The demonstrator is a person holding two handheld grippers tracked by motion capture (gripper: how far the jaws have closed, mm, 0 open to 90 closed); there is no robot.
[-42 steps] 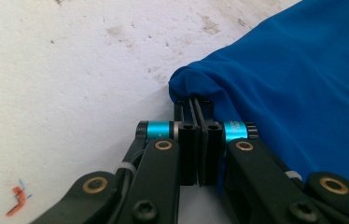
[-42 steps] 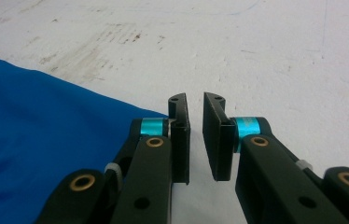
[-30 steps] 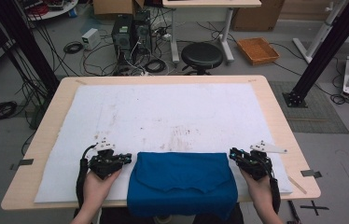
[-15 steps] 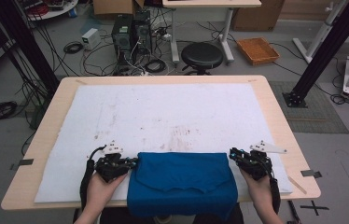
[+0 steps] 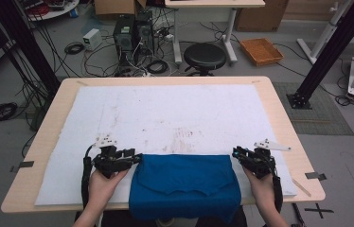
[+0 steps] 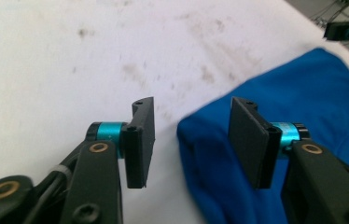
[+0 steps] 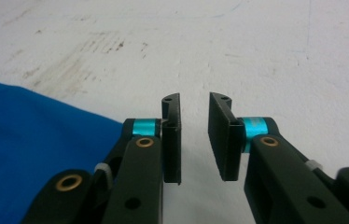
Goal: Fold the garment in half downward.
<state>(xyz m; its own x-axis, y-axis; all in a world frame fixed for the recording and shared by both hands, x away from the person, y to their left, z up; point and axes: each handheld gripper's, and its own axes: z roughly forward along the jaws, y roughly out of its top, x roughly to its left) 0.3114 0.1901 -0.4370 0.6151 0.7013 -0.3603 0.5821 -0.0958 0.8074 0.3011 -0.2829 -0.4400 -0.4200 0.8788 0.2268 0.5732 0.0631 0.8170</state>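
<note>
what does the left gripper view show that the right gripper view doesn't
Left gripper view: the left gripper, jaws open and just been opening, stands astride the blue cloth's corner, pads off it; the other gripper sits far off at top right.

Right gripper view: the right gripper, jaws open and just been opening, has bare sheet between them, the cloth off to the left.

Both: the blue cloth lying on the stained white sheet.

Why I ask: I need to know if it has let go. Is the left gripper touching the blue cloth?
Cannot tell. In the left gripper view the left gripper stands open around the blue cloth corner; contact with one pad is unclear.
</note>
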